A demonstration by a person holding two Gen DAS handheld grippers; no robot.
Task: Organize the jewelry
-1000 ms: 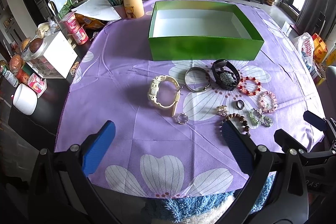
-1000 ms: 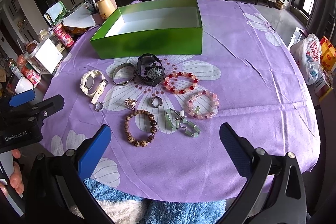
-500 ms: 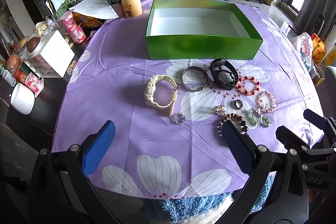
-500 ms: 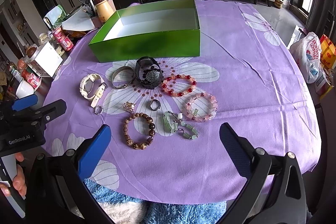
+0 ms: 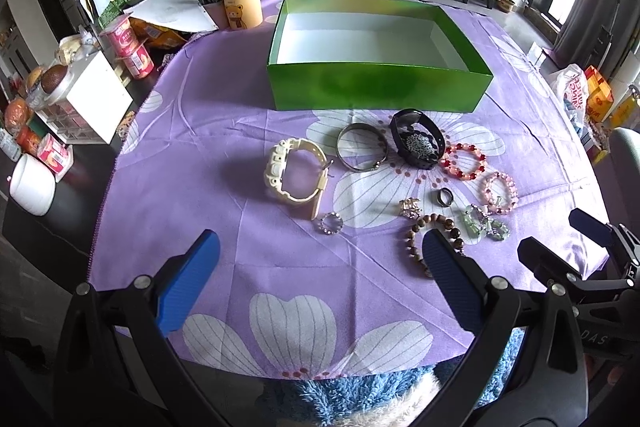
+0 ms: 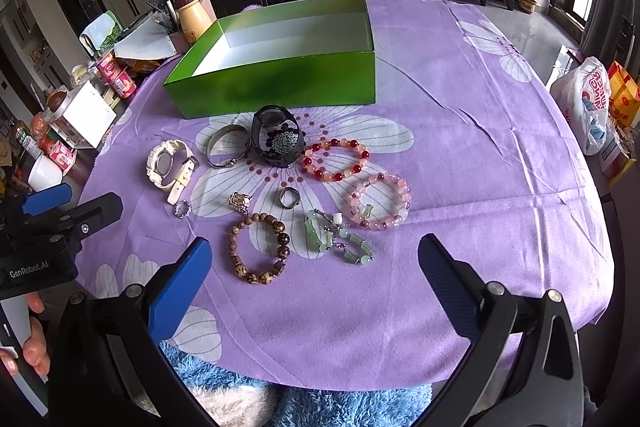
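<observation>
An empty green box (image 5: 378,91) (image 6: 280,87) stands at the back of the purple cloth. In front of it lie a cream watch (image 5: 294,171) (image 6: 168,165), a metal bangle (image 5: 361,147) (image 6: 228,146), a black watch (image 5: 418,143) (image 6: 277,137), a red bead bracelet (image 5: 464,161) (image 6: 336,159), a pink bead bracelet (image 6: 380,201), a wooden bead bracelet (image 6: 259,248), a green bracelet (image 6: 340,241) and small rings (image 5: 331,223) (image 6: 289,197). My left gripper (image 5: 318,283) is open and empty above the near cloth. My right gripper (image 6: 314,287) is open and empty, near the wooden bracelet.
Left of the cloth stand a yellow bear bottle (image 5: 239,1), snack cups (image 5: 134,47), a white box (image 5: 90,99) and a white mug (image 5: 32,183). A plastic bag (image 6: 590,103) sits off the right edge. Blue fluffy fabric (image 6: 320,407) lies at the near edge.
Both grippers have drawn back and up slightly, so the box and jewelry sit a little farther off in both views. Nothing was grasped or moved.
</observation>
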